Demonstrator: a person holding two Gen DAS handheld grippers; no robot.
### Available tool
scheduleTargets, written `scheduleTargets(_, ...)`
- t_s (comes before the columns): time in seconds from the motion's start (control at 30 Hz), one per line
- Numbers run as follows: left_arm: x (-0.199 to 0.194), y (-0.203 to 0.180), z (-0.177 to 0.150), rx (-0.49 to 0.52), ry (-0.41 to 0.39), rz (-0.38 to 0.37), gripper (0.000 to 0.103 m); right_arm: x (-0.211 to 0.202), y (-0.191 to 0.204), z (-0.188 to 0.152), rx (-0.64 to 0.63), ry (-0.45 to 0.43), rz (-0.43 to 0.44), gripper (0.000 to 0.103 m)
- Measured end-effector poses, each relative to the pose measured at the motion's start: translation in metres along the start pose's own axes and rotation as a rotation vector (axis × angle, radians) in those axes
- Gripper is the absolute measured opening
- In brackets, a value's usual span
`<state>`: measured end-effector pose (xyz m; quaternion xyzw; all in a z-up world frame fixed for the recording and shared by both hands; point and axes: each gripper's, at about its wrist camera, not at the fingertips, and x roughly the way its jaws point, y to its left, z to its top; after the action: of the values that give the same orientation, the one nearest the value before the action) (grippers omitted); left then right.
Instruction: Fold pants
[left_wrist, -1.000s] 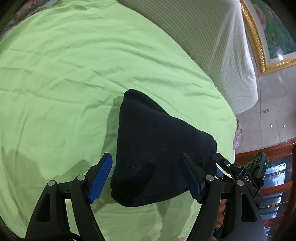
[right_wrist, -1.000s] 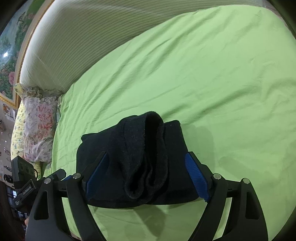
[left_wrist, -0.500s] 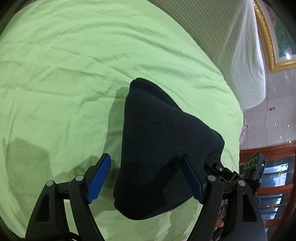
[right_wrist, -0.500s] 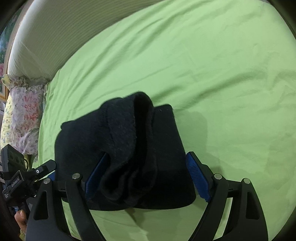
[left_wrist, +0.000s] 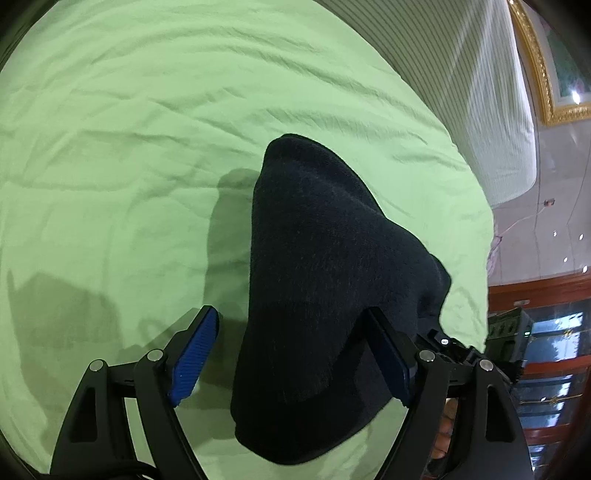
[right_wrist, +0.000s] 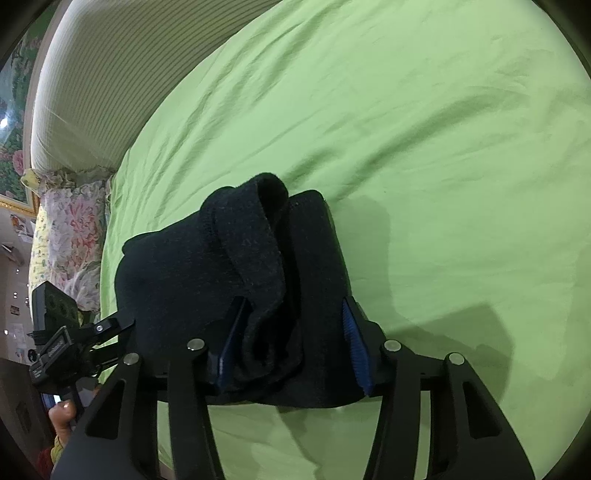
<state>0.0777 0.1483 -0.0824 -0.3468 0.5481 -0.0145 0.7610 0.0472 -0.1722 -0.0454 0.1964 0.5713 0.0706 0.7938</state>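
The dark navy pants lie folded into a thick bundle on the green bed sheet. My left gripper is open, its blue pads either side of the bundle's near left end. In the right wrist view the pants show a raised folded ridge on top. My right gripper is partly closed around the bundle's near end, its pads close to the cloth on both sides; whether it is pinching the cloth is not clear. The other gripper shows at the far left.
A striped white headboard cushion runs along the far side of the bed. A floral pillow lies at the bed's left corner. A gold-framed painting hangs on the wall, and wooden cabinets stand beyond the bed edge.
My right gripper's jaws have narrowed around the bundle's end. The ridge of cloth has risen slightly. My left gripper has stayed open and shifted little.
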Motion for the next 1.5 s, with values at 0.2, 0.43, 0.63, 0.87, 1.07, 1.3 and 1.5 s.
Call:
scheduleTargets(0.2,0.002,-0.006,-0.001,0.034,-0.011,-0.010,0.051,-0.002,0.007,-0.004,-0.006,-0.010,0.024,0.045)
scheduleTargets(0.43,-0.014,-0.016,-0.005,0.081,-0.045,-0.035,0.032,-0.010,0.019,-0.007,-0.036,-0.033,0.073,0.038)
scheduleTargets(0.63,-0.033,-0.022,-0.006,0.091,-0.080,-0.059,0.030,-0.018,0.033,-0.006,-0.057,-0.056,0.107,0.036)
scheduleTargets(0.87,-0.069,-0.019,0.001,0.092,-0.151,-0.063,0.030,-0.019,0.063,0.000,-0.097,-0.071,0.154,0.036)
scheduleTargets(1.07,-0.089,-0.008,0.005,0.081,-0.196,-0.045,0.030,-0.010,0.087,0.011,-0.143,-0.060,0.155,0.036)
scheduleTargets(1.3,-0.098,0.013,0.018,0.057,-0.225,-0.012,0.030,0.009,0.109,0.026,-0.205,-0.039,0.134,0.036)
scheduleTargets(1.5,-0.095,0.023,0.038,0.053,-0.246,0.017,0.030,0.026,0.125,0.041,-0.249,-0.032,0.115,0.036)
